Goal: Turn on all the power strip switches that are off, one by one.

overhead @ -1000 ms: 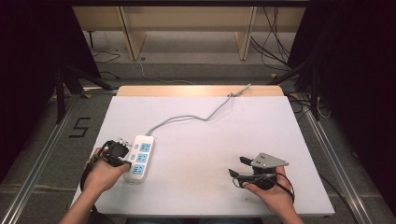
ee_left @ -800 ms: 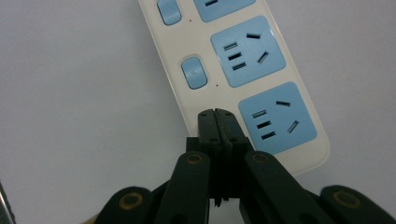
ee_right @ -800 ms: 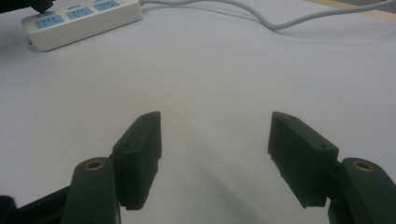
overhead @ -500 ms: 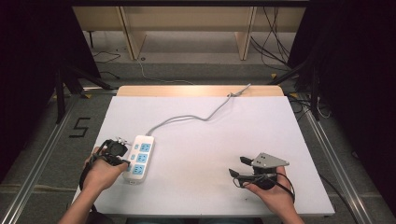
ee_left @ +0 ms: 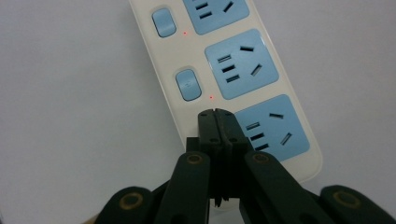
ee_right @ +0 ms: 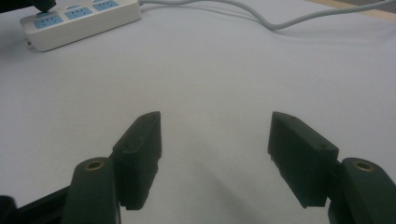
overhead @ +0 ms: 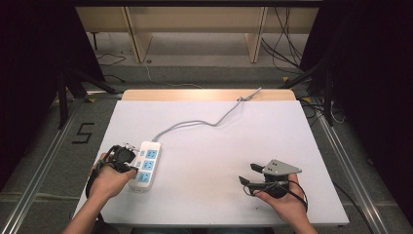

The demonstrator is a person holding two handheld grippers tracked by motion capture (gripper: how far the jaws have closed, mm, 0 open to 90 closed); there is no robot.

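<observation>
A white power strip (overhead: 146,165) with blue sockets and blue rocker switches lies at the left of the white table, its grey cable (overhead: 204,121) running to the far edge. My left gripper (overhead: 132,169) is shut, its tips down on the strip at the nearest switch spot; in the left gripper view the closed tips (ee_left: 217,122) cover that spot beside the nearest socket (ee_left: 271,128), below a blue switch (ee_left: 188,84). Small red lights glow by the switches. My right gripper (overhead: 248,173) rests open at the front right, jaws wide apart with nothing between them (ee_right: 215,149). The strip (ee_right: 79,21) lies far off.
The table's wooden far edge (overhead: 209,94) borders a floor with loose cables and shelf legs. Metal rails (overhead: 341,151) run along both sides of the table. A "5" mark (overhead: 83,132) is on the floor at left.
</observation>
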